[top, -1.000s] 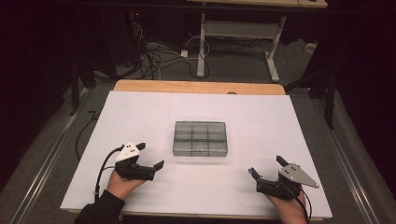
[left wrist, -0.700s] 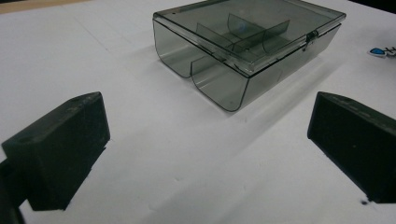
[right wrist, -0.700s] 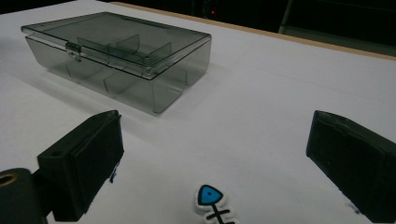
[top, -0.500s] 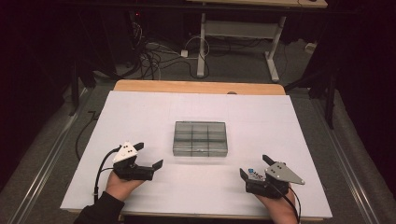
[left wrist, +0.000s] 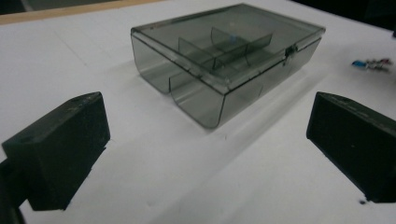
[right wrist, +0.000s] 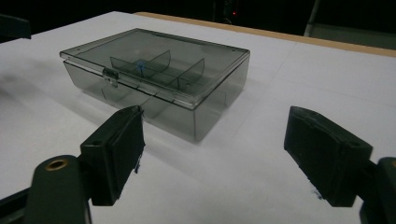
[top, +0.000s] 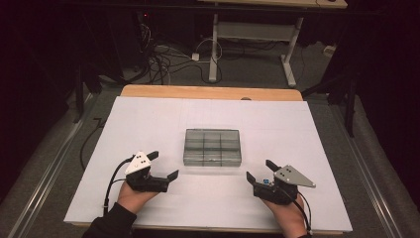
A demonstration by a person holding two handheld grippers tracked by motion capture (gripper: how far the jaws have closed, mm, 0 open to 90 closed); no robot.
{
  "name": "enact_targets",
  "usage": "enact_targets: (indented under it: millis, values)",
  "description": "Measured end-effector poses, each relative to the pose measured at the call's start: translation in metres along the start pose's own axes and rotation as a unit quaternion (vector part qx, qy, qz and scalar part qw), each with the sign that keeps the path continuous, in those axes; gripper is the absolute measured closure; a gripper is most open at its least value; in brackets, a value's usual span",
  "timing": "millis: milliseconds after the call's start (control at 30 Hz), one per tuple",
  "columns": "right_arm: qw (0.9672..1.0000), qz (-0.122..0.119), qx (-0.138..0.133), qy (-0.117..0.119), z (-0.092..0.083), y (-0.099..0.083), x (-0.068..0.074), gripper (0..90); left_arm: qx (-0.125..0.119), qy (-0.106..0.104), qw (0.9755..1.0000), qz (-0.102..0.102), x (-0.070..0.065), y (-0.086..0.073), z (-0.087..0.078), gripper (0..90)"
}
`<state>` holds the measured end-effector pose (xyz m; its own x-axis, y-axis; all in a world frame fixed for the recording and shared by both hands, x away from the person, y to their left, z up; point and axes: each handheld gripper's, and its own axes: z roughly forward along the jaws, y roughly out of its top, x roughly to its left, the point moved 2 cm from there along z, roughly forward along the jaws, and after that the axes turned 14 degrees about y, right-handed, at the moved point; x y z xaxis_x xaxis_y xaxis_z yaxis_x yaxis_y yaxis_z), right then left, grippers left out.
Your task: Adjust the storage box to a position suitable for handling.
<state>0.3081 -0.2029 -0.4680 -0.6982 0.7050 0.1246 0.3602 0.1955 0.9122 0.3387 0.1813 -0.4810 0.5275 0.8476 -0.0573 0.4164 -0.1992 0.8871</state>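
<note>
Near the table's [top: 148, 114] front edge I hold my left gripper [top: 163, 166] with jaws wide and empty. My right gripper [top: 260, 171] has just been closing, nothing between its jaws. Farther in, mid-table, sits the closed compartment box [top: 213, 146].

Compartment box [top: 213, 147] at the middle of the table sheet [top: 307, 129] ahead of me, my left gripper [top: 164, 167] before its left corner, my right gripper [top: 258, 171] before its right corner, both apart from it, wooden edge [top: 208, 92] behind the sheet.
</note>
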Motion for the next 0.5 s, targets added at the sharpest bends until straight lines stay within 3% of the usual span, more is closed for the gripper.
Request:
enact_targets:
  millis: [233, 300, 333, 400, 467, 500]
  values:
    - [0.9998, 0.003, 0.013, 0.016, 0.017, 0.013, 0.002, 32.3, 0.010, 0.012, 0.9996, -0.023, 0.005, 0.029, 0.008, 3.0]
    - [0.9996, 0.000, 0.018, 0.021, 0.020, 0.017, 0.002, 38.0, 0.002, 0.015, 0.9994, -0.030, 0.005, 0.036, 0.009, 3.2]
    - [0.9996, 0.000, 0.018, 0.021, 0.020, 0.017, 0.002, 38.0, 0.002, 0.015, 0.9994, -0.030, 0.005, 0.036, 0.009, 3.6]
    - [0.9996, -0.007, 0.015, 0.024, 0.023, 0.021, 0.001, 46.4, 0.001, 0.005, 0.9993, -0.037, 0.002, 0.037, 0.012, 4.1]
    - [0.9995, -0.006, 0.015, 0.029, 0.024, 0.022, 0.001, 50.3, 0.007, 0.004, 0.9995, -0.032, 0.000, 0.035, 0.013, 4.1]
    - [0.9994, -0.006, 0.014, 0.032, 0.025, 0.021, 0.000, 53.1, 0.019, 0.004, 0.9996, -0.018, -0.004, 0.029, 0.015, 5.0]
